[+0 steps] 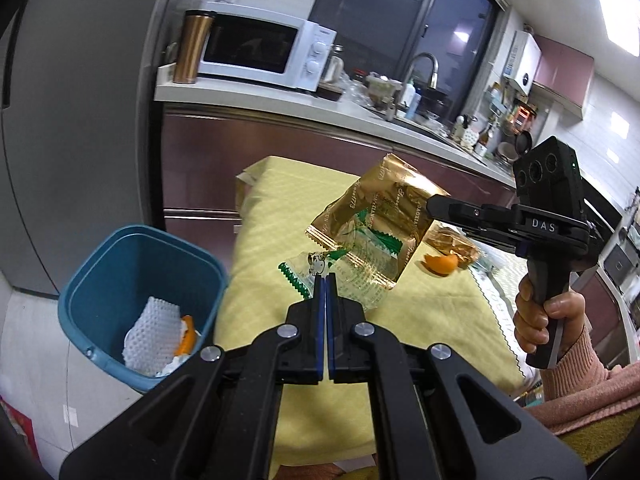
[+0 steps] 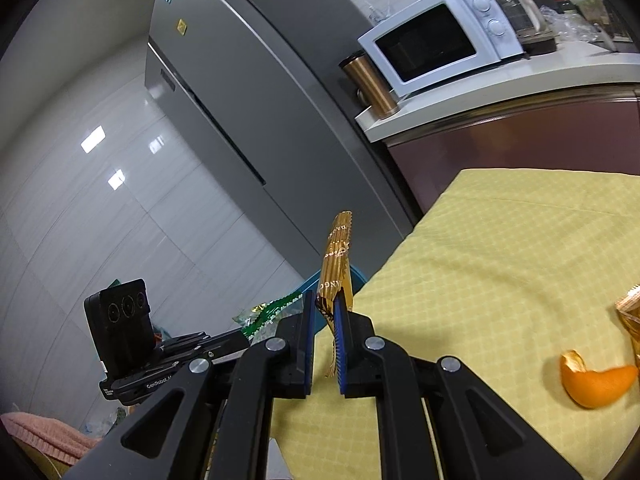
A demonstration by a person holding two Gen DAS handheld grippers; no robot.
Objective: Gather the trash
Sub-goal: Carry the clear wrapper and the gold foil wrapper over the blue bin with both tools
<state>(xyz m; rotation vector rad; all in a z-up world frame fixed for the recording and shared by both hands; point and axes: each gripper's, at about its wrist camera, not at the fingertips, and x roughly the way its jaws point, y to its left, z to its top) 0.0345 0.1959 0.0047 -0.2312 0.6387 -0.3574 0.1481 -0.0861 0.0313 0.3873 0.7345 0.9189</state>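
Observation:
My left gripper (image 1: 325,277) is shut on a clear wrapper with green zigzag edges (image 1: 304,272), held above the yellow-clothed table (image 1: 276,216) near its left edge. My right gripper (image 2: 324,300) is shut on the edge of a gold foil wrapper (image 2: 338,256), which hangs in the air just beyond the left one as the gold wrapper (image 1: 376,216) with the right gripper (image 1: 430,204) coming in from the right. A blue trash bin (image 1: 100,280) stands on the floor at the left of the table, holding a white foam net (image 1: 152,336) and orange peel.
An orange peel (image 2: 596,380) and another gold wrapper (image 2: 628,316) lie on the table at the right. A kitchen counter (image 1: 248,92) with a microwave (image 1: 264,52) runs behind the table. A grey fridge (image 2: 240,100) stands beyond the bin.

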